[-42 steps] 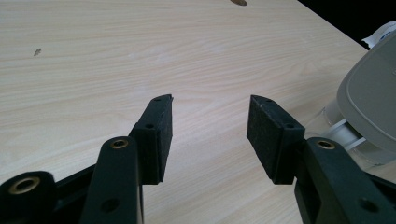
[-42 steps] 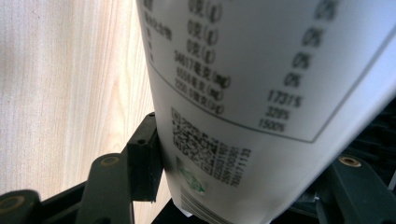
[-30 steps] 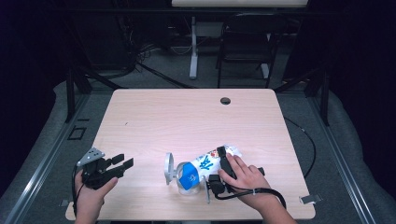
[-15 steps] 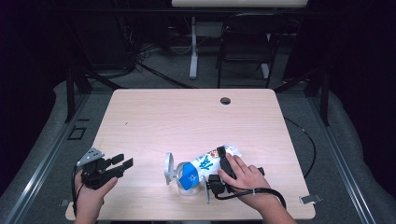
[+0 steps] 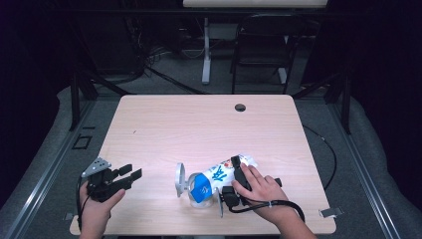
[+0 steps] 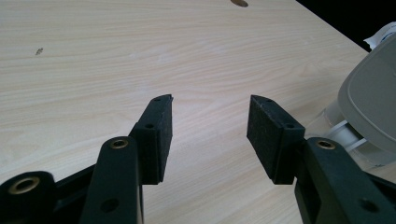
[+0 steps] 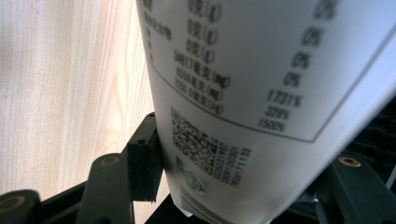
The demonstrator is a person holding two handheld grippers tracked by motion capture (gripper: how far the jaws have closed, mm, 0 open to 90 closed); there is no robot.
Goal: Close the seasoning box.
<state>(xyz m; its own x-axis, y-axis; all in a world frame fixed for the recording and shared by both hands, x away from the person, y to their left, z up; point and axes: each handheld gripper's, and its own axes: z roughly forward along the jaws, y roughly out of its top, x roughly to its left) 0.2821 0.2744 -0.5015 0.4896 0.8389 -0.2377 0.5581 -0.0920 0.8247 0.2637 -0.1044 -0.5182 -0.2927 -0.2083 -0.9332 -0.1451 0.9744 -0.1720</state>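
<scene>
A white packet with blue print [image 5: 219, 174] lies on its side near the front of the wooden table [image 5: 199, 124]. Its left end rests against a clear jar with a grey lid [image 5: 181, 179]. My right gripper [image 5: 238, 168] is shut on the packet, a hand over it. In the right gripper view the packet's printed label [image 7: 224, 93] sits between the jaws of that gripper [image 7: 233, 177], and the left pad [image 7: 145, 163] presses its side. At the front left my left gripper [image 5: 132, 172] stands open and holds nothing [image 6: 210, 126]. The grey lid [image 6: 373, 102] shows at its right.
A round cable hole [image 5: 240, 107] sits near the table's far edge. A black cable [image 5: 328, 154] loops off the right side. A chair [image 5: 259, 50] and table legs stand on the floor beyond.
</scene>
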